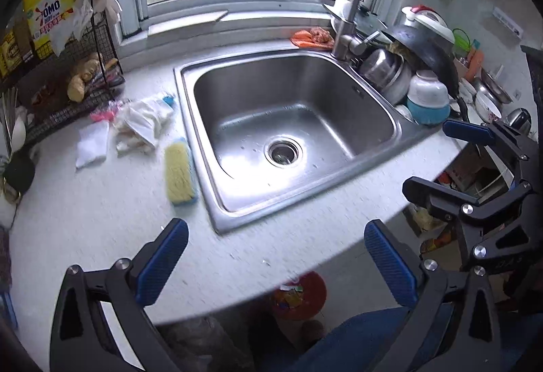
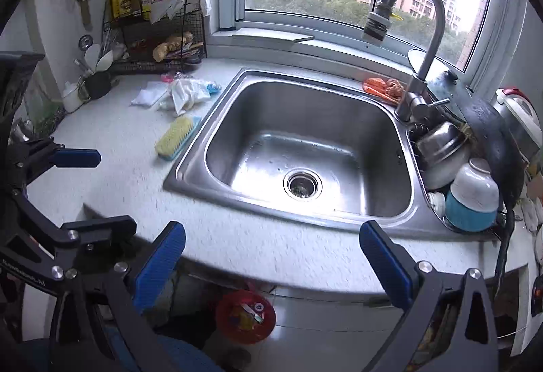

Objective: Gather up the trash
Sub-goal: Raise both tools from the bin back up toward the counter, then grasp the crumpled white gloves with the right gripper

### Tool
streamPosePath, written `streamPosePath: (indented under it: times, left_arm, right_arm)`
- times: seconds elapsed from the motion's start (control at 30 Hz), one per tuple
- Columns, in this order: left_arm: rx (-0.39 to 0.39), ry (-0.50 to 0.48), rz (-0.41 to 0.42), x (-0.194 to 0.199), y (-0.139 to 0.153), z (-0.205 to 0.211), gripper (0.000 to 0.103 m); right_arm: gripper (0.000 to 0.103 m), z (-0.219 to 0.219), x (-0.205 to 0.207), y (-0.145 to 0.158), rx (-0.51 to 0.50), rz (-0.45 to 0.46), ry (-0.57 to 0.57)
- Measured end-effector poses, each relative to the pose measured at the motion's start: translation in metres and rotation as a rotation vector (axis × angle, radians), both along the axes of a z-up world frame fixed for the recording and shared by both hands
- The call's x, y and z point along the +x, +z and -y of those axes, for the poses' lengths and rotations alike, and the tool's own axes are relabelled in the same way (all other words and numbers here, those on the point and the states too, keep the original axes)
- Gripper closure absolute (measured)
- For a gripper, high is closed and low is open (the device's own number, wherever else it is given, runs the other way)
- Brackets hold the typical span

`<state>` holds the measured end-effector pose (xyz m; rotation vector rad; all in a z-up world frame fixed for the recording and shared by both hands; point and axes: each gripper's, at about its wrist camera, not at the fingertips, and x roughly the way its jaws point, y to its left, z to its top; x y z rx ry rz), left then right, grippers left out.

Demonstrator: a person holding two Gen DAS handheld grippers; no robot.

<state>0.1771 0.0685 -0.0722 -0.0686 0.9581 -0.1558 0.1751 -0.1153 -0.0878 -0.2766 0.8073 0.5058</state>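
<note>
above the counter edge (image 1: 101, 219), facing a steel sink (image 1: 370, 90) under a window: left gripper (image 1: 276, 261) spread wide, nothing between its blue pads (image 1: 163, 265), hovering over bare counter. right gripper (image 2: 271, 265) likewise spread wide and holding nothing, just beside the other, near the sink's front rim. left of the sink, against a wire rack (image 2: 159, 29): crumpled white wrappers and tissue (image 1: 142, 124), a flat white packet (image 1: 91, 143), a pink scrap (image 1: 101, 114). nearer the sink rim, a yellow scrub brush (image 1: 180, 172). down on the floor below the counter, a red bin (image 2: 246, 316) with scraps inside. right of the basin, stacked bowls (image 1: 427, 97) and pans.
</note>
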Motion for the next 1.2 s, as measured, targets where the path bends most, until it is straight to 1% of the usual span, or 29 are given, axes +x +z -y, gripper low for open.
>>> streamPosePath:
  times: [0.1, 0.23, 0.33, 0.53, 0.73, 0.83, 0.9, 0.97, 1.03, 1.2]
  left_arm:
    - [0.012, 0.012, 0.014, 0.019, 0.006, -0.025, 0.000]
    - [-0.002, 0.025, 0.022, 0.043, 0.010, -0.062, 0.000]
    - [-0.010, 0.043, 0.015, 0.057, 0.009, -0.090, 0.000]
    - [-0.002, 0.083, -0.010, 0.075, -0.002, -0.146, 0.000]
    - [-0.009, 0.147, -0.053, 0.090, -0.022, -0.204, 0.000]
    - [-0.031, 0.174, -0.074, 0.096, -0.031, -0.227, 0.000]
    - [-0.059, 0.175, -0.083, 0.100, -0.038, -0.242, 0.000]
    - [-0.075, 0.177, -0.094, 0.103, -0.047, -0.254, 0.000]
    - [-0.067, 0.194, -0.107, 0.107, -0.054, -0.262, 0.000]
    - [-0.099, 0.220, -0.140, 0.118, -0.077, -0.280, 0.000]
  right_arm:
    - [0.001, -0.020, 0.019, 0.006, 0.021, -0.007, 0.011]
    - [0.001, -0.051, 0.042, 0.015, 0.017, -0.012, 0.025]
    - [0.001, -0.075, 0.058, 0.022, 0.017, -0.002, 0.030]
    - [0.001, -0.128, 0.085, 0.021, 0.011, -0.039, 0.067]
    - [0.001, -0.180, 0.106, 0.007, -0.021, -0.092, 0.122]
    - [0.001, -0.202, 0.116, 0.000, -0.031, -0.120, 0.147]
    - [0.001, -0.215, 0.122, -0.006, -0.044, -0.140, 0.163]
    - [0.001, -0.228, 0.129, -0.013, -0.054, -0.159, 0.184]
    - [0.001, -0.240, 0.137, -0.020, -0.063, -0.189, 0.208]
    - [0.001, -0.266, 0.157, -0.048, -0.116, -0.250, 0.246]
